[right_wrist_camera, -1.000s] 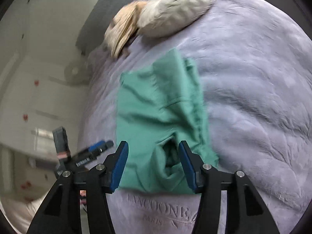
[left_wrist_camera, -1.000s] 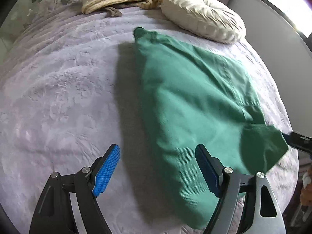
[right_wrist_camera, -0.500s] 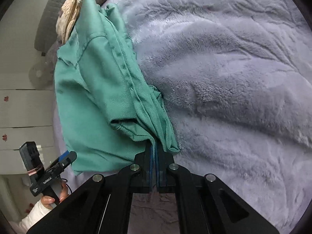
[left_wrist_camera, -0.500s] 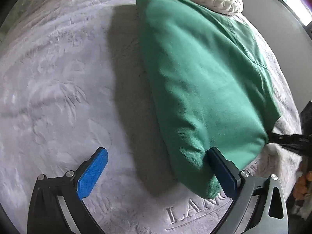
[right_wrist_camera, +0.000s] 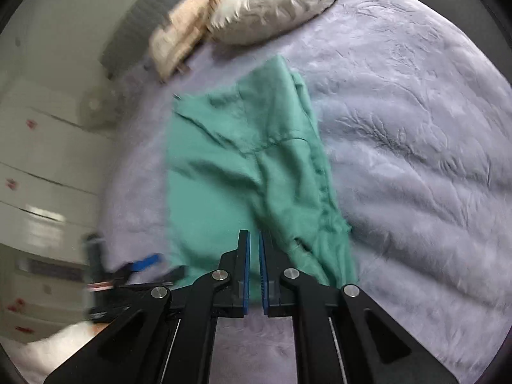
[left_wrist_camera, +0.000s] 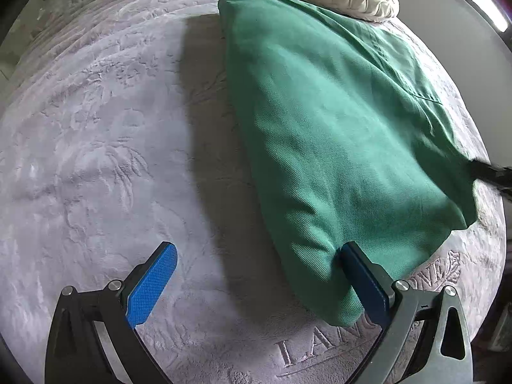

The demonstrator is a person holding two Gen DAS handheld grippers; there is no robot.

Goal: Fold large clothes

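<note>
Right gripper (right_wrist_camera: 252, 233) barely apart, just opening, nothing between; near edge of green garment (right_wrist_camera: 243, 166) hidden behind.

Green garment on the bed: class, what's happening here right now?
A person with a gripper in each hand is folding a green garment on a grey bedspread. The left gripper has just opened wide. The garment's near corner lies against one finger, not gripped. The right gripper sits at the garment's other near edge. Its jaws have just parted slightly, leaving a narrow gap with no cloth visibly pinched. A white pillow lies beyond.
</note>
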